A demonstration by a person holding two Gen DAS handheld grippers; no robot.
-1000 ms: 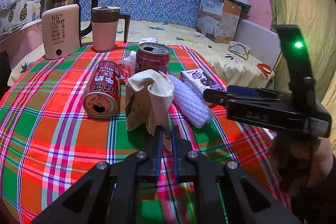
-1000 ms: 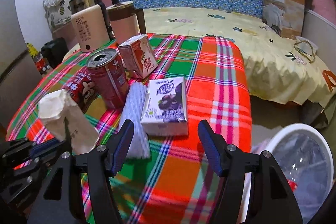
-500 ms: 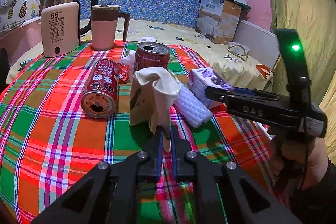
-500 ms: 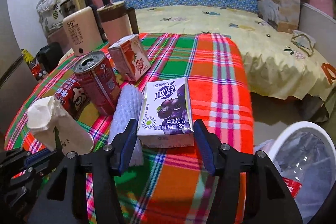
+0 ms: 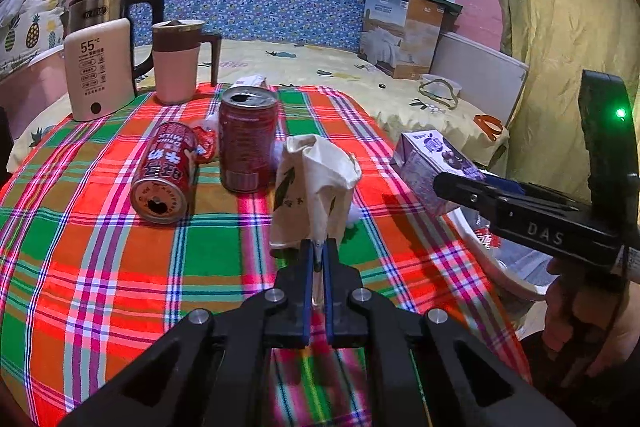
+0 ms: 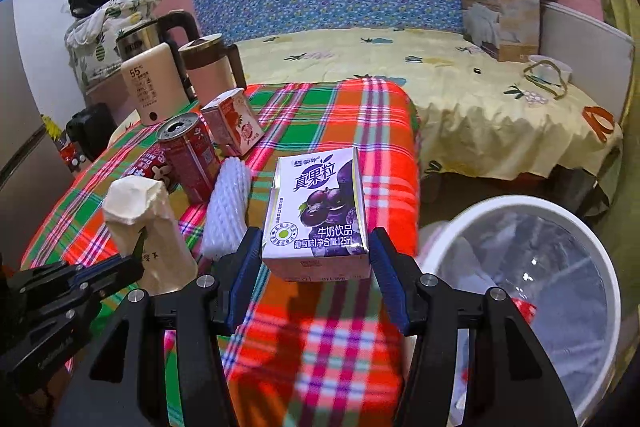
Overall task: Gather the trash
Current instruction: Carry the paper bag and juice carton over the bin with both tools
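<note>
Left wrist view: the left gripper is seen with its jaws pressed together on the lower edge of a crumpled cream paper cup, which stands up from the jaws over the bench covered in a red, green and orange plaid cloth. The upright dark red drink can with an opened top is taken as the landmark. Just left of that can a second red can lies on its side with its opened end toward the camera. Behind and left of the can stand a pink mug with a brown handle and a cream kettle marked 55. Right of the can, past the paper cup, a purple and white milk-drink carton is seen at the bench edge, with the right gripper reaching in beside it, held by a hand.

From the right wrist view, the right gripper's jaws have just been closing and stand on either side of the purple carton; whether the blue pads actually press on its sides cannot be told. A white foam net sleeve lies just right of the upright can, and a small red and white carton stands behind it. A white round bin lined with a clear bag sits on the floor, well right of the can, beside the bench.
</note>
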